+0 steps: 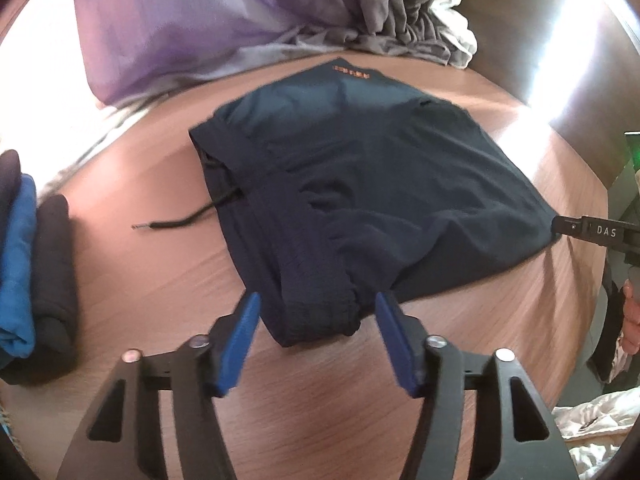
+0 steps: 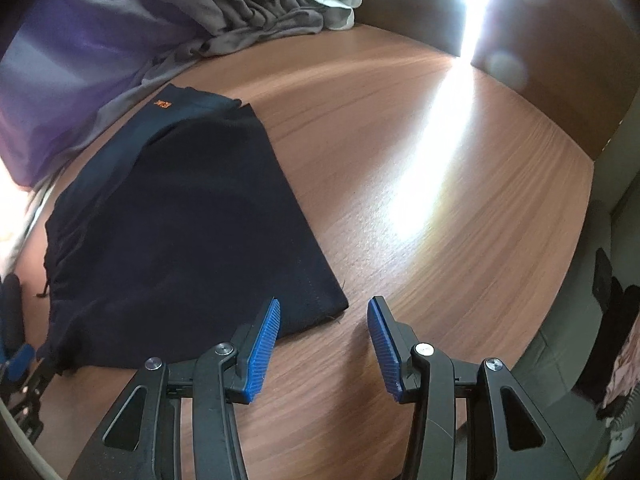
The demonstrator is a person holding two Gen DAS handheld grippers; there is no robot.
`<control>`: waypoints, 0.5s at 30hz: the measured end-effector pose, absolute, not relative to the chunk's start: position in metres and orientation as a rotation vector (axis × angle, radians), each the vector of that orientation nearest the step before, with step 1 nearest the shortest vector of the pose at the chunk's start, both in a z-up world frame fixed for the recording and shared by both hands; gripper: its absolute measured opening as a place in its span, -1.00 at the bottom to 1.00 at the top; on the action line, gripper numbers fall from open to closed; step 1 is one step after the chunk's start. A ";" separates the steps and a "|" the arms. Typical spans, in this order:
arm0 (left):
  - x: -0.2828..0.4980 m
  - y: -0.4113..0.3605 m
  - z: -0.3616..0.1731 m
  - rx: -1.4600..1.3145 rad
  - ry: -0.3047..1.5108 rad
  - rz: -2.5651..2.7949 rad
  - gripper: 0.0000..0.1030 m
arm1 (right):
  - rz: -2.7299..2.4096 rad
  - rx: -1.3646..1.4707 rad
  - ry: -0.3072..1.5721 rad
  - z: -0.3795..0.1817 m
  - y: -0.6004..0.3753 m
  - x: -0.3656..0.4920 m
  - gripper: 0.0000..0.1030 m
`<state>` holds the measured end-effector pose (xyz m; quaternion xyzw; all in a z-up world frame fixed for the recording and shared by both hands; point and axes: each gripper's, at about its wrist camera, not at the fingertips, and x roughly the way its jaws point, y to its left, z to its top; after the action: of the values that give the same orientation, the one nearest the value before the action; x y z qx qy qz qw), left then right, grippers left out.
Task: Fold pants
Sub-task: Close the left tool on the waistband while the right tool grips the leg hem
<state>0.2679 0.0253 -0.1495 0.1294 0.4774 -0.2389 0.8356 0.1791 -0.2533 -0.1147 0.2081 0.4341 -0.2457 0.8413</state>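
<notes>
The dark navy pants [image 1: 360,184] lie folded in a compact rectangle on the wooden table [image 1: 160,264], with an orange logo at the far edge and a drawstring [image 1: 176,222] trailing out to the left. My left gripper [image 1: 316,304] is open, its blue pads either side of the near corner of the fold, not closed on it. In the right wrist view the pants [image 2: 188,232] lie to the left. My right gripper [image 2: 324,312] is open and empty just off their near right corner. Its tip also shows in the left wrist view [image 1: 560,226] at the pants' right edge.
Folded blue and black clothes [image 1: 32,280] are stacked at the table's left edge. A purple cloth [image 1: 168,28] and a heap of grey and white garments [image 1: 412,12] lie at the back. Bright sunlight streaks the table's right side [image 2: 432,168]. A dark wall panel [image 2: 560,60] bounds the far right.
</notes>
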 end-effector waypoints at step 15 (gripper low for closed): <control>0.269 0.026 -0.151 0.253 1.066 -0.517 -0.33 | -0.504 0.406 0.927 -0.115 -0.252 0.187 -0.87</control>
<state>0.2686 0.0259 -0.1508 0.1191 0.5010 -0.2430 0.8221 0.1872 -0.2524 -0.1145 0.1925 0.4393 -0.2388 0.8444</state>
